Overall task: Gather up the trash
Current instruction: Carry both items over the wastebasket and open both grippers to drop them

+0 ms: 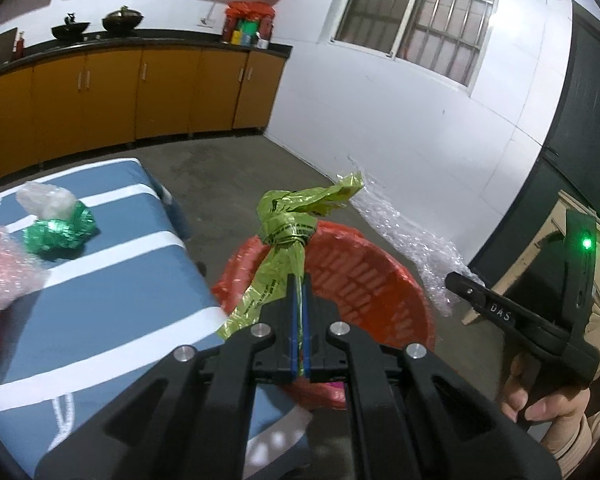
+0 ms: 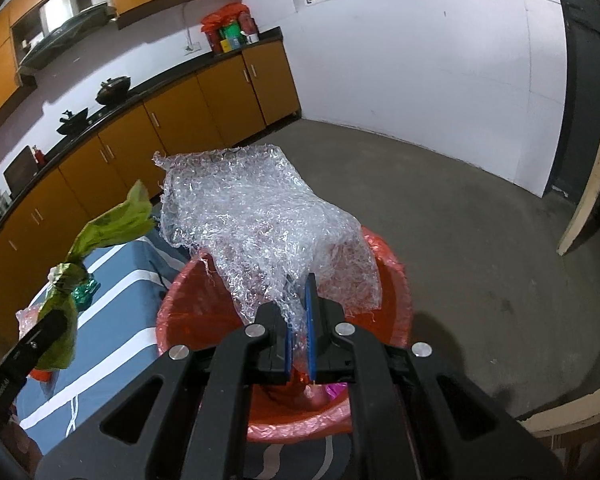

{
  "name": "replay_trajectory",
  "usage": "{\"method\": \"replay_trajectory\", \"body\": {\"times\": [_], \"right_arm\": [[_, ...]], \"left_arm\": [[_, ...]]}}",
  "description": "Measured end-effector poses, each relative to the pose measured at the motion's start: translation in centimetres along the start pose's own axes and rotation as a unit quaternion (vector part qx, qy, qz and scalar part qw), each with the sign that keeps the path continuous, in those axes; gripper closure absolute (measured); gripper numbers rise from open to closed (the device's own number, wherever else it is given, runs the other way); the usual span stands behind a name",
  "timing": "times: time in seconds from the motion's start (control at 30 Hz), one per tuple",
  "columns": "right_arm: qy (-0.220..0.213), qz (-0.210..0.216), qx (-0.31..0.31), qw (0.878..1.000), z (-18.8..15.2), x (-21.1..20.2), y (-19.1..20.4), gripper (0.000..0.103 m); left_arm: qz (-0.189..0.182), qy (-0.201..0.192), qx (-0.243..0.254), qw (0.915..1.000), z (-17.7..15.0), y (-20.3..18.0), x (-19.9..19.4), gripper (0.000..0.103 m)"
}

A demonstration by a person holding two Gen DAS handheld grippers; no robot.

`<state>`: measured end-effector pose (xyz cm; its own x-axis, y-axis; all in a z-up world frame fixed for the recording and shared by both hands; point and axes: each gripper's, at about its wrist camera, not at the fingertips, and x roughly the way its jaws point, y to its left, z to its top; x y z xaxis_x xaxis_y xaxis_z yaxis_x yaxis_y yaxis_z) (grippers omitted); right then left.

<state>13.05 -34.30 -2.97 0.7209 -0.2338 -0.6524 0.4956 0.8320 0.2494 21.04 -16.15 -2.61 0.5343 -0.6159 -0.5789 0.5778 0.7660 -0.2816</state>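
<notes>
My left gripper (image 1: 300, 284) is shut on a knotted yellow-green plastic bag (image 1: 288, 224) and holds it above the near rim of a red bin (image 1: 380, 280) lined with a red bag. My right gripper (image 2: 299, 284) is shut on a sheet of clear bubble wrap (image 2: 260, 216) that hangs over the red bin (image 2: 392, 280). The bubble wrap (image 1: 412, 236) and right gripper (image 1: 452, 278) also show in the left wrist view. The green bag (image 2: 100, 228) and left gripper (image 2: 54, 320) show at the left of the right wrist view.
A blue table with white stripes (image 1: 112, 280) holds a crumpled green foil wrapper (image 1: 60, 232), clear plastic (image 1: 44, 200) and pink bubble wrap (image 1: 4, 272). Orange cabinets (image 1: 140, 92) line the back wall. A cream wooden piece (image 2: 592, 168) stands at the right.
</notes>
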Motion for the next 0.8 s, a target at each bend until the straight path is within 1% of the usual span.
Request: {"method": "replay_trajectory", "body": {"times": [0.17,0.3,0.37,0.4,0.43,0.47,0.53,0.67,0.8], "right_arm": [[0.005,-0.002,0.006,1.000,0.2,0.4,-0.2,0.097],[0.013,0.009,0.008,1.000,0.3,0.8,-0.4,0.097],[0.018,0.019,0.008,1.000,0.4,1.1,-0.4,0.093],[0.019,0.021,0.006,1.000,0.4,1.2,-0.5,0.092],[0.020,0.023,0.004,1.000,0.3,1.3,-0.5,0.086],[0.021,0.025,0.003,0.999,0.3,1.3,-0.5,0.075],[0.019,0.028,0.001,0.999,0.1,1.3,-0.4,0.066],[0.021,0.025,-0.004,0.999,-0.1,1.4,-0.5,0.065],[0.021,0.020,-0.008,1.000,-0.1,1.3,-0.4,0.065]], "left_arm": [[-0.009,0.018,0.006,0.9998,-0.1,-1.0,2.2,0.099],[-0.015,0.030,0.006,0.9994,-0.1,-1.2,3.8,0.099],[-0.016,0.034,0.004,0.9993,0.0,-1.2,4.3,0.098],[-0.015,0.036,0.003,0.9992,-0.2,-1.2,4.6,0.095],[-0.016,0.038,0.002,0.9992,-0.2,-1.1,4.8,0.092],[-0.014,0.039,0.001,0.9991,-0.3,-1.0,4.9,0.090],[-0.011,0.041,-0.002,0.9991,-0.4,-0.6,5.0,0.084],[0.000,0.043,-0.010,0.9990,-0.6,0.6,4.8,0.080],[0.019,0.035,-0.021,0.9990,-0.8,2.1,3.9,0.069]]}}
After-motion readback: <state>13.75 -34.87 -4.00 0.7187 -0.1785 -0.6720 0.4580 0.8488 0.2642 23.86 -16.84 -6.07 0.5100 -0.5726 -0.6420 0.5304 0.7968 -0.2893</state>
